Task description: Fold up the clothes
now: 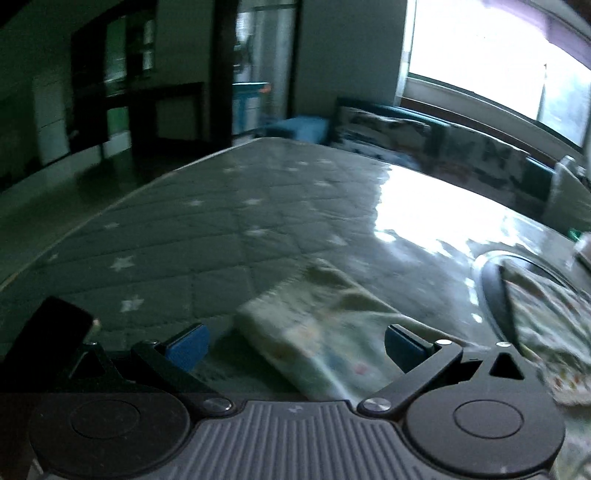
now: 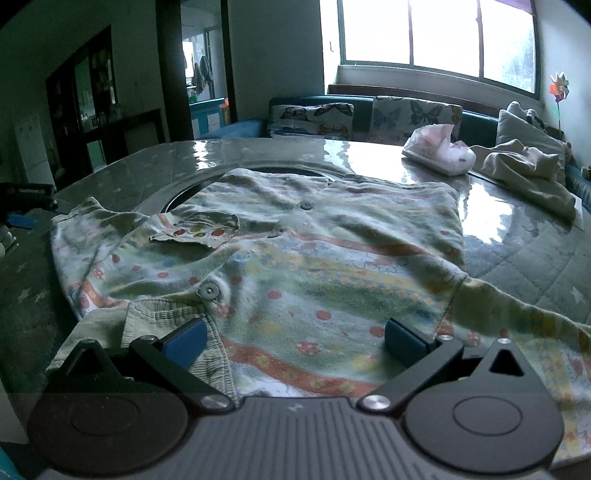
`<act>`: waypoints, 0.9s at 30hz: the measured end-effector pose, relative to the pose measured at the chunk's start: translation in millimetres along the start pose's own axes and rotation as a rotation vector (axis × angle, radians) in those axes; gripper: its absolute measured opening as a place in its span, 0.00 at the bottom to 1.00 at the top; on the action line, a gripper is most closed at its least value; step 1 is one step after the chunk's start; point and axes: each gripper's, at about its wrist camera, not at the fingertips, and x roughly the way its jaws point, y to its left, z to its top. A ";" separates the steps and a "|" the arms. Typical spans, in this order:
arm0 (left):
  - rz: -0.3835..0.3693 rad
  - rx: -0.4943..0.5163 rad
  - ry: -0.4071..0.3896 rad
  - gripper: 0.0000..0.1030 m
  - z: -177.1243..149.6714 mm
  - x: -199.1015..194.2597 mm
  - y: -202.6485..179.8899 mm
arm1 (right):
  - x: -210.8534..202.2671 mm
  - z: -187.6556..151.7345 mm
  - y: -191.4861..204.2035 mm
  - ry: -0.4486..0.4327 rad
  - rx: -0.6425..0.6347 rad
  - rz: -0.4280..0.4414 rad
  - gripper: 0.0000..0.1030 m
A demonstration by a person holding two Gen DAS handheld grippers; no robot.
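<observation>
Quilted table [image 2: 535, 251] bears the shirt [image 2: 295, 258] — beneath right gripper [image 2: 295, 341], sleeve under left gripper [image 1: 295, 345]; both spread.

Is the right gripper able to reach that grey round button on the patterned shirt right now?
Probably yes. The right gripper is open just above the pastel patterned shirt, and the grey round button lies uncovered a little ahead and left of its fingers, with nothing between.

A room with a big window and soft pillows

The counter [image 2: 535, 258] has a shiny star cover. A pink tissue pack [image 2: 439, 153] sits near the far edge. Butterfly pillows [image 2: 314, 116] lean under the window [image 2: 436, 33]. A pinwheel [image 2: 558, 85] stands at the right.
</observation>
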 end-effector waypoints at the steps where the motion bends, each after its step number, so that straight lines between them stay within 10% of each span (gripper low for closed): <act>1: 0.008 -0.013 0.005 0.99 1.3 2.7 2.8 | 0.0 0.0 0.1 0.000 0.000 0.000 1.00; 13: 0.036 -0.042 0.027 0.73 5.7 18.1 10.6 | 1.0 -0.2 2.2 0.002 -0.012 -0.011 1.00; 21: 0.028 -0.008 0.009 0.27 8.9 19.5 5.8 | 0.9 -0.6 2.4 0.002 -0.013 -0.013 1.00; 27: -0.063 -0.040 0.025 0.14 8.7 12.1 0.2 | 0.7 -0.8 2.4 0.002 -0.014 -0.014 1.00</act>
